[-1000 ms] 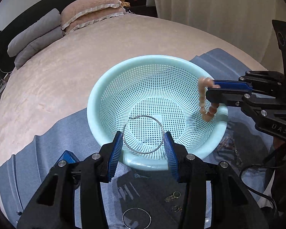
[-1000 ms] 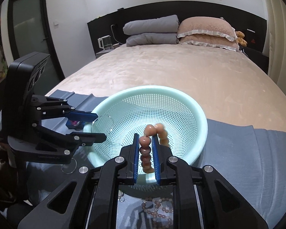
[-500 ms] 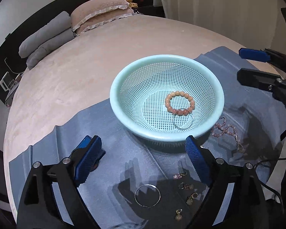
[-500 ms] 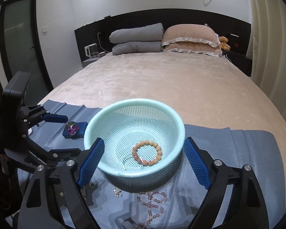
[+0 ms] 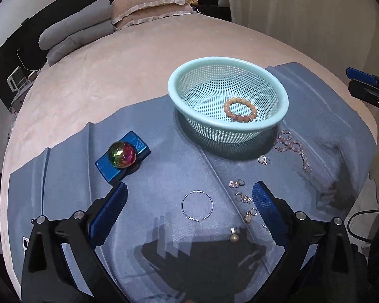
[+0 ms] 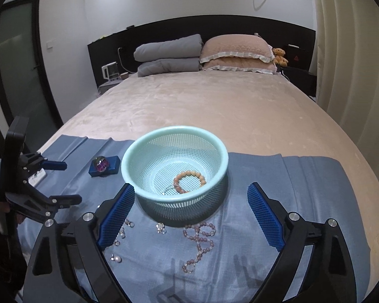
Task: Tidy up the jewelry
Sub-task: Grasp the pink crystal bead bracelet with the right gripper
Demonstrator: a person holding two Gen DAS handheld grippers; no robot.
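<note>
1. Mint-green plastic, the perforated basket (image 5: pixel 228 101) sits on the blue cloth (image 5: pixel 164 166) ahead of my left gripper (image 5: pixel 189 207). An orange bead bracelet (image 5: pixel 240 108) lies on its floor. On the cloth between my fingers lies a thin silver hoop (image 5: pixel 197 205); small earrings (image 5: pixel 242 197) lie just beside my right-hand finger and a pink bead strand (image 5: pixel 294 149) lies near the basket. A glass ball (image 5: pixel 122 155) rests on a blue box (image 5: pixel 123 160) to the left. I hold the left gripper above the cloth, tilted downward, jaws spread wide and empty.

2. From my right gripper (image 6: pixel 190 214), the basket (image 6: pixel 174 161) stands between the finger pads, bracelet (image 6: pixel 189 181) inside. The pink strand (image 6: pixel 200 240) and small earrings (image 6: pixel 161 228) lie on the cloth (image 6: pixel 278 176) in front. My left gripper (image 6: pixel 60 180) hovers at the left, open. The right jaws are spread wide, holding nothing.
</note>
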